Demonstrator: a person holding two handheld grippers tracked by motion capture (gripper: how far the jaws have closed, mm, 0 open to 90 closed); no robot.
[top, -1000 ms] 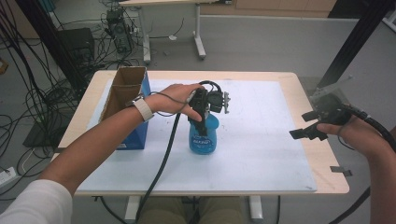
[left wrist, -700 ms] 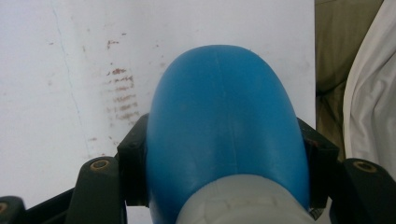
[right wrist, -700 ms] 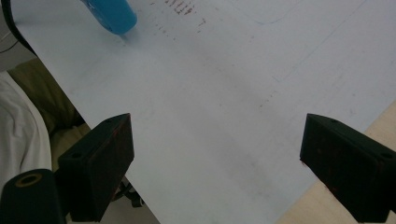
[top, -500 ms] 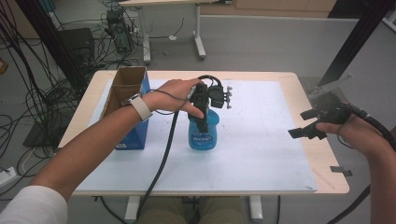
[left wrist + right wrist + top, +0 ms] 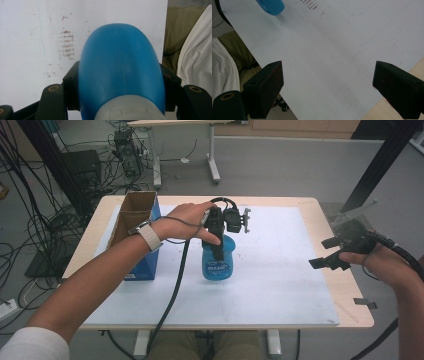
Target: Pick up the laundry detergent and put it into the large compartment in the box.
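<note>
- Left gripper (image 5: 218,236) is clamped on the blue bottle (image 5: 217,260), near its white neck; bottle hangs bottom-down just right of the cardboard box (image 5: 134,232).
- Grab looks done. Putting it in a spot (maybe the box, just a guess) is still left.
- Right gripper (image 5: 334,252) is far right of the box w/ jaws wide apart, nothing in them.
- Left gripper view: black pads (image 5: 71,85) press both bottle sides. High view can't show that, but shows the box & both hands.

One blue bottle (image 5: 217,260), one cardboard box (image 5: 135,215)
</note>
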